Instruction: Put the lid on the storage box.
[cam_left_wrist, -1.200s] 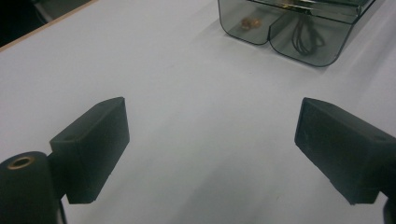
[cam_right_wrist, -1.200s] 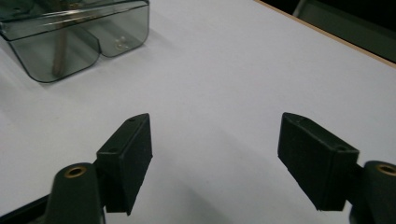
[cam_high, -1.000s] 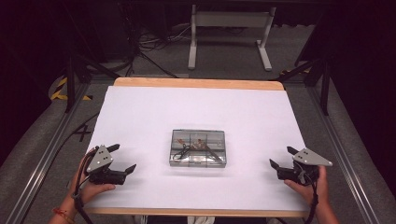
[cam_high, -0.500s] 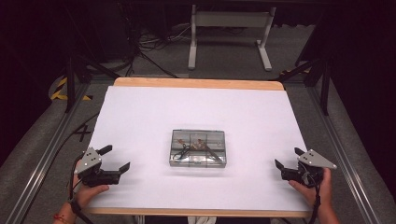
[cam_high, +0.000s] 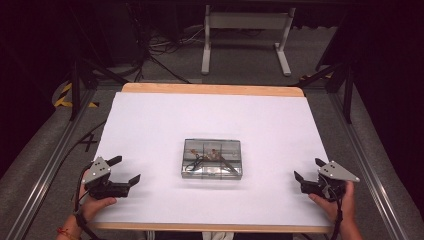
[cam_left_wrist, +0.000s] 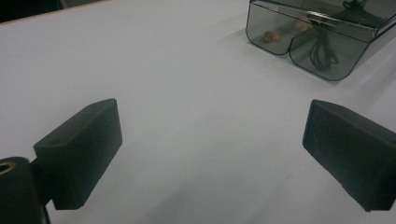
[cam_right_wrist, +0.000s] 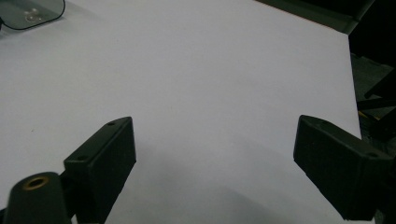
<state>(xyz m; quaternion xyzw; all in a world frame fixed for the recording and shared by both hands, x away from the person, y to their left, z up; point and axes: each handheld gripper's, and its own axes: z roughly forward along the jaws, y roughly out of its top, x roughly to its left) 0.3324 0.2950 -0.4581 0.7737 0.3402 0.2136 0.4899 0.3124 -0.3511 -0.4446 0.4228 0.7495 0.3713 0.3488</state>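
Clear compartment box (cam_high: 212, 159) sat at table centre, lid shut. Both hands had drawn back toward 6 o'clock since a second ago. Left gripper (cam_high: 126, 170) at 8 o'clock, right gripper (cam_high: 309, 170) at 4 o'clock, jaws wide, empty; right's had just finished opening. Box released; work likely done.

White table cover (cam_high: 210, 120), wooden table edge (cam_high: 210, 89), grey stand legs (cam_high: 245, 37), floor cables (cam_high: 155, 50)

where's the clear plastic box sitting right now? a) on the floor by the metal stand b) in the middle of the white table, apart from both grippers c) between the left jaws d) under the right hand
b: the clear plastic box lies mid-table on the white table, with the left hand-held gripper and right hand-held gripper open and off to either side.
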